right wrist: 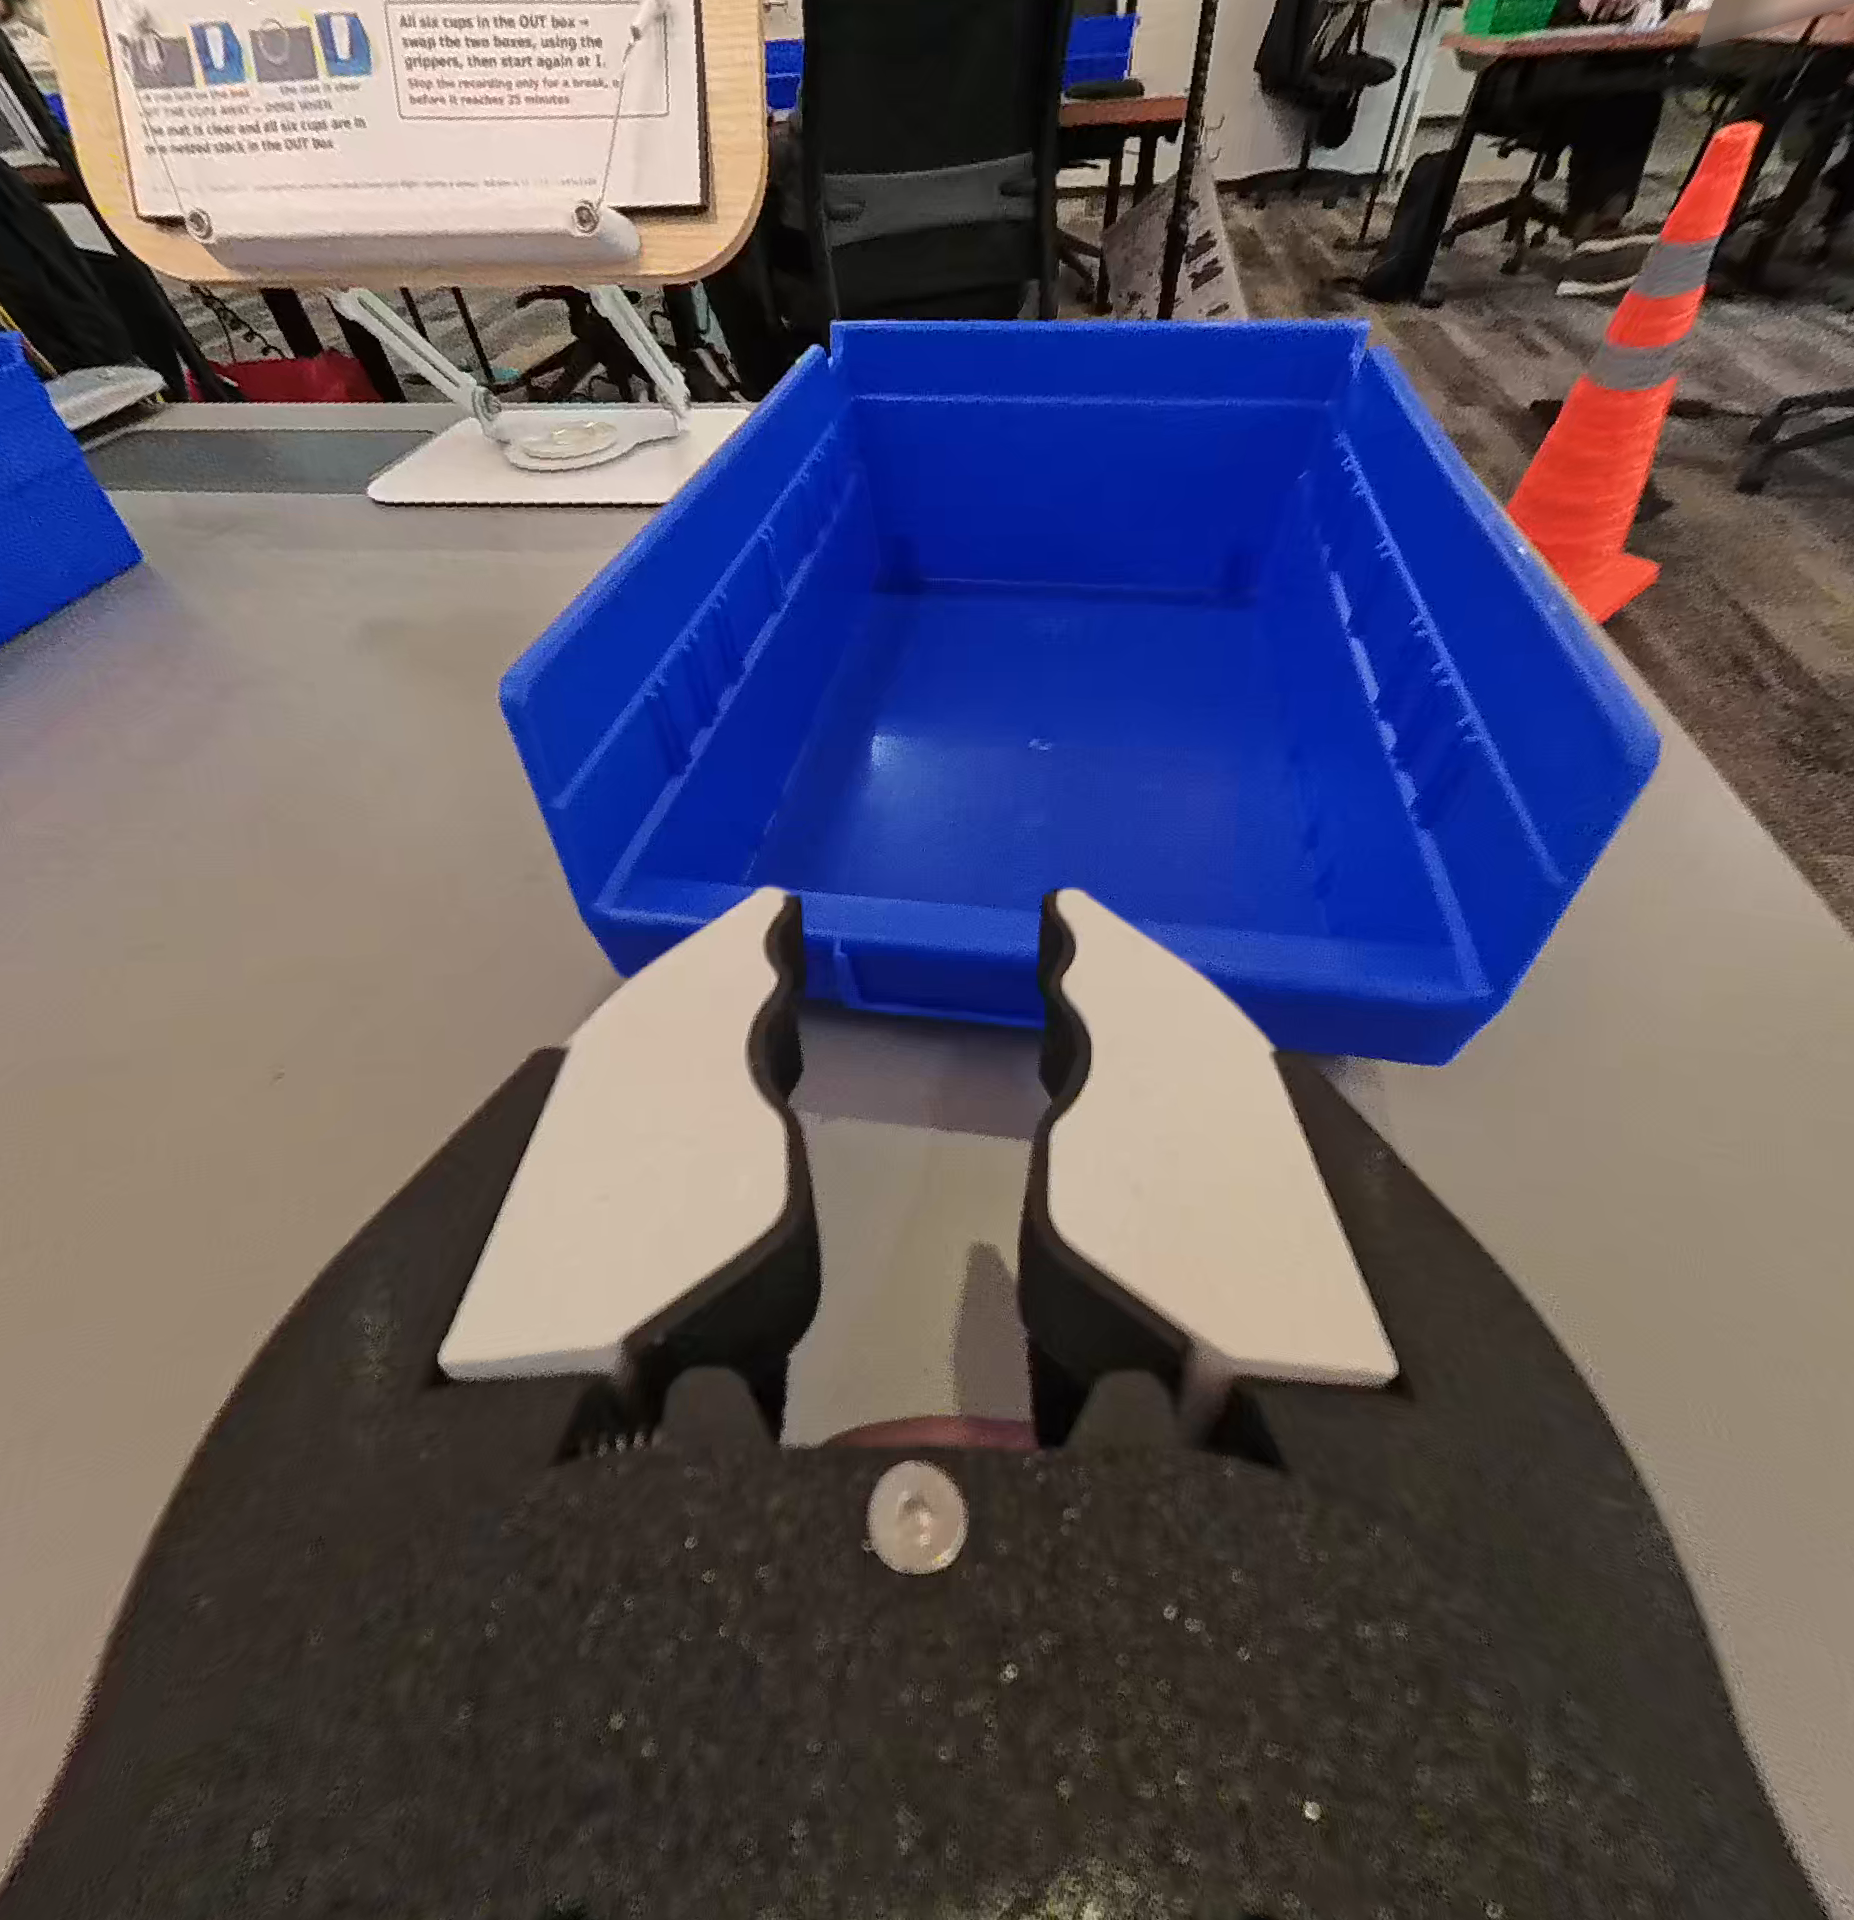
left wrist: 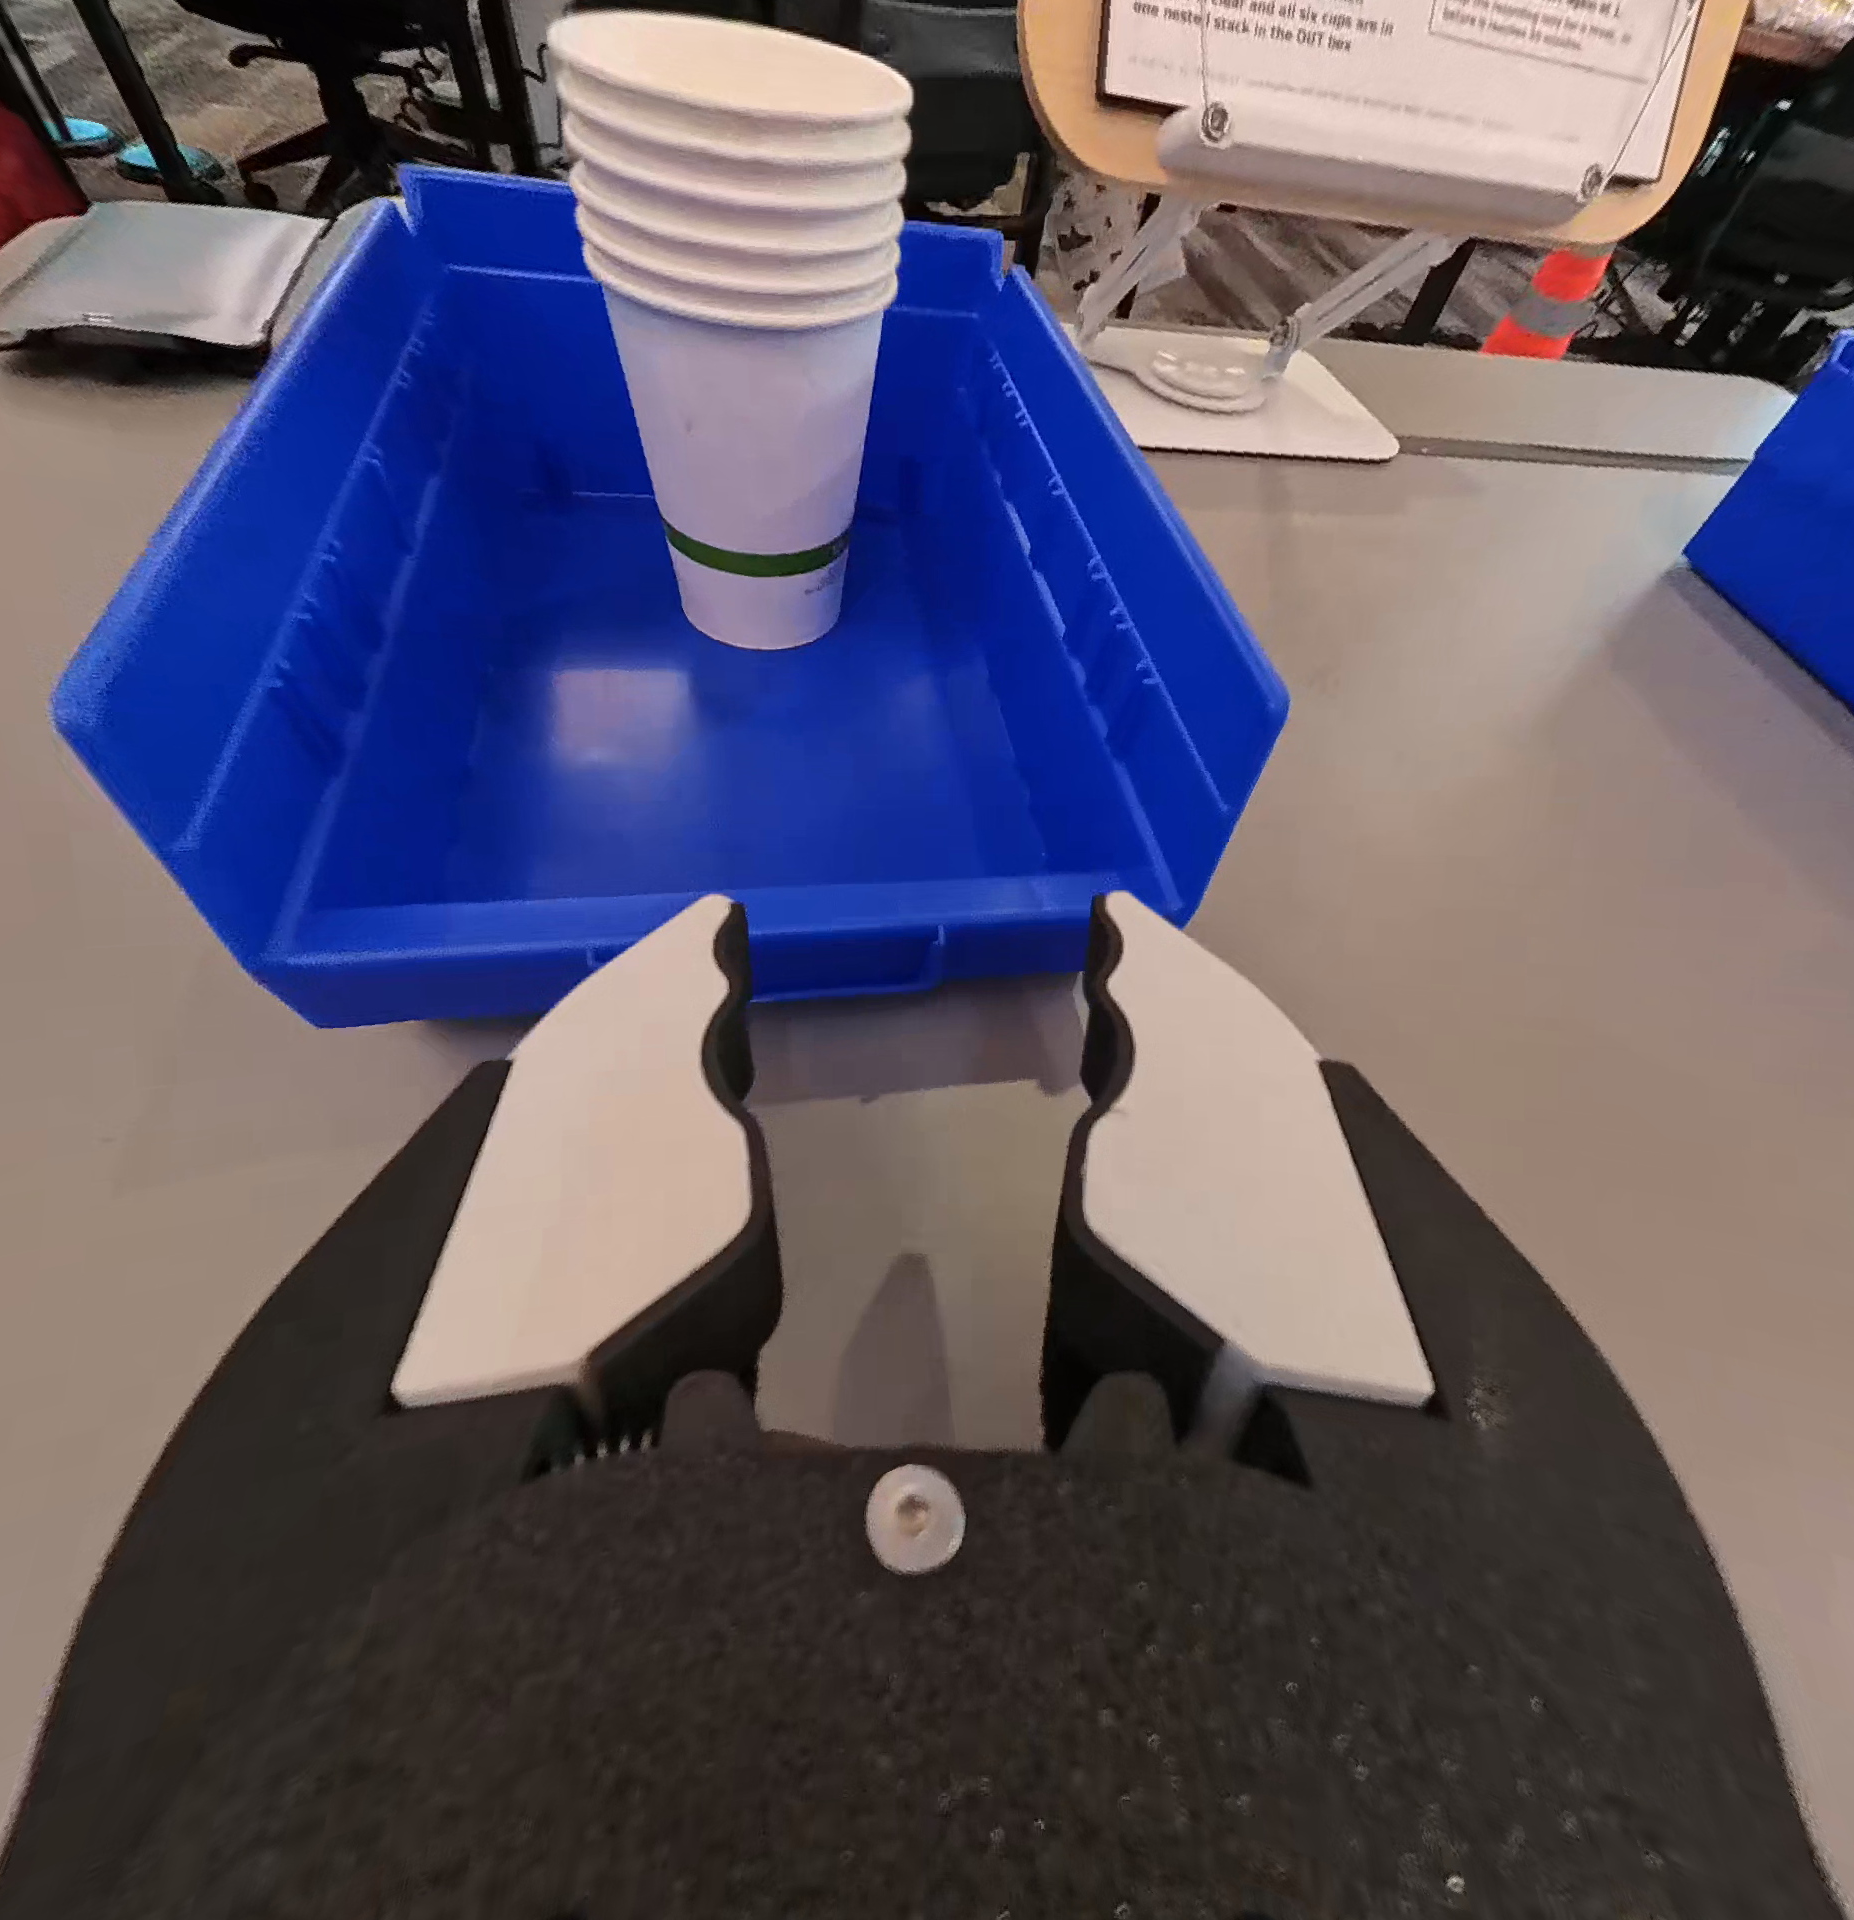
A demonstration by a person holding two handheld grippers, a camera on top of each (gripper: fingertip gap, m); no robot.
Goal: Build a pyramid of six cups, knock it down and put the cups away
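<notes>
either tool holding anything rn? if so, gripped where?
Nothing held. Left tool and right tool are both open and empty; the cup stack stands untouched in its blue bin.

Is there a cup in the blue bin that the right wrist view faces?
No, the blue bin ahead of the right gripper shows only its bare floor.

Left gripper (left wrist: 912, 961): black speckled foam-like body, curved outline
Left fingers (left wrist: 611, 1174): light grey faces, black wavy inner pads
Right gripper (right wrist: 918, 956): same black speckled body
Right fingers (right wrist: 1193, 1174): grey, black scalloped edges
Screws (right wrist: 916, 1517): one pale round head, centred on each body
</notes>
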